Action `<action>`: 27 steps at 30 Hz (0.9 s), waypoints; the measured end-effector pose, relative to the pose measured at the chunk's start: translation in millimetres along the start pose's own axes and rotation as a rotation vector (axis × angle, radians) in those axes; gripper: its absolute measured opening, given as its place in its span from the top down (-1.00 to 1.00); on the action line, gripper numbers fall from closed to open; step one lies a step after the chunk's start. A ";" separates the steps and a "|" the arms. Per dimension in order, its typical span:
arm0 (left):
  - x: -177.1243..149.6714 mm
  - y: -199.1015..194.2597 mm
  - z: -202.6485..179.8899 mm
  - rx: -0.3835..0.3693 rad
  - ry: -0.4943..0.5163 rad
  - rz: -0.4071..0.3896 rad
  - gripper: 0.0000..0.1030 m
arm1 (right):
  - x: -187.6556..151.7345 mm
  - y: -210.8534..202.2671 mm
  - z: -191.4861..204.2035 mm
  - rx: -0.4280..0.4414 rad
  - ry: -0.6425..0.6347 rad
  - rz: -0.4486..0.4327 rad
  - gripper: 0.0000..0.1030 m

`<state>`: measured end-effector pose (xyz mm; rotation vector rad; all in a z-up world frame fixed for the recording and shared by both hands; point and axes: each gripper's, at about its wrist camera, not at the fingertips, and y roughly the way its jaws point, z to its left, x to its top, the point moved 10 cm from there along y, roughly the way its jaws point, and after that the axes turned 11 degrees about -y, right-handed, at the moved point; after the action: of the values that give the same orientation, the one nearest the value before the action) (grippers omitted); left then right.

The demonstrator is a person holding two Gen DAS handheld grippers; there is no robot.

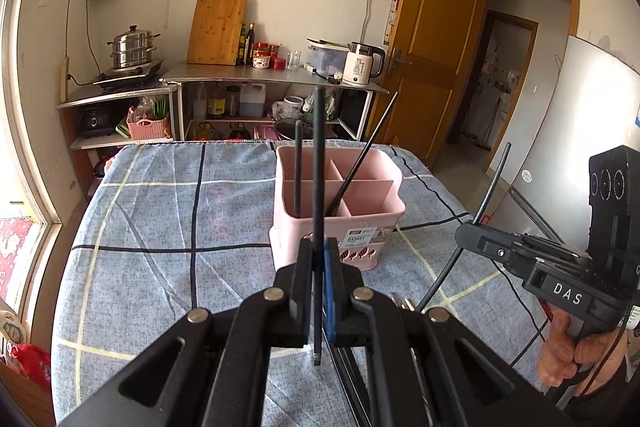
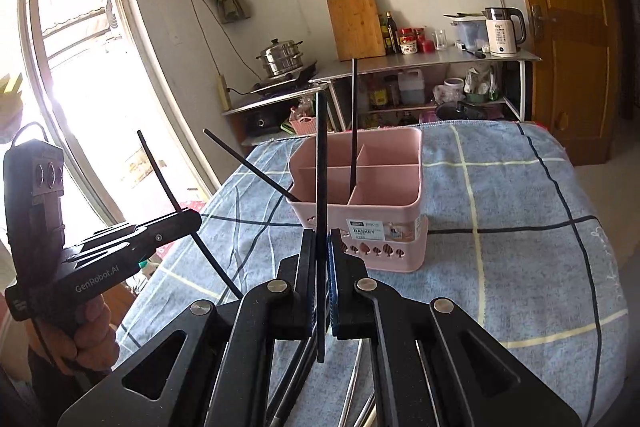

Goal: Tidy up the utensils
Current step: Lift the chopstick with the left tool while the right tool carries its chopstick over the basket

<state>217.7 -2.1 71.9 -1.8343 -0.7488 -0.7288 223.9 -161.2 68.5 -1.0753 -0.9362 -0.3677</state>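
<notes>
Left wrist view: the pink basket (image 1: pixel 338 203) stands on the checked cloth (image 1: pixel 160 227) near the table's far edge, with bare cloth open to its left and in front. Two black chopsticks (image 1: pixel 298 171) already stand in its compartments. The left gripper (image 1: pixel 319 259) is clamped on one upright black chopstick (image 1: pixel 319 167), held just short of the basket's near wall. To the right, the right gripper (image 1: pixel 466 231) grips a slanted chopstick (image 1: pixel 490 187) over the table's right side.

Right wrist view: the right gripper (image 2: pixel 322 251) is closed on an upright chopstick (image 2: pixel 321 167), just before the basket (image 2: pixel 360 187). The left gripper (image 2: pixel 192 219) is beyond the table's left edge. More utensils (image 2: pixel 352 387) lie on the cloth beneath.
</notes>
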 end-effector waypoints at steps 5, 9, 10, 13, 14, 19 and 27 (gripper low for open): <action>25.0 -1.2 -6.0 -0.006 0.013 -0.020 0.89 | 16.8 -7.9 -0.2 -0.006 -0.026 -0.033 0.90; 51.1 -0.9 -11.9 -0.021 0.013 -0.040 0.89 | 42.0 -11.1 -2.2 -0.017 -0.047 -0.072 0.90; 57.9 -1.0 -13.5 -0.025 0.013 -0.044 0.89 | 48.6 -11.2 -2.1 -0.017 -0.053 -0.082 0.90; 77.5 0.6 -17.9 -0.029 0.022 -0.067 0.89 | 66.4 -9.0 -2.5 -0.023 -0.071 -0.102 0.90; 83.0 1.3 -19.8 -0.033 0.025 -0.073 0.89 | 72.0 -7.4 -2.5 -0.024 -0.078 -0.109 0.90; 106.1 7.6 -26.3 -0.048 0.036 -0.099 0.89 | 94.5 1.0 -1.4 -0.028 -0.097 -0.126 0.91; 124.0 31.0 -23.7 -0.054 0.035 -0.101 0.89 | 118.5 15.7 -6.7 -0.025 -0.093 -0.161 0.91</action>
<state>315.8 -13.0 156.6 -1.8375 -0.8112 -0.8514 306.1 -139.6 152.8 -1.0494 -1.1075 -0.4662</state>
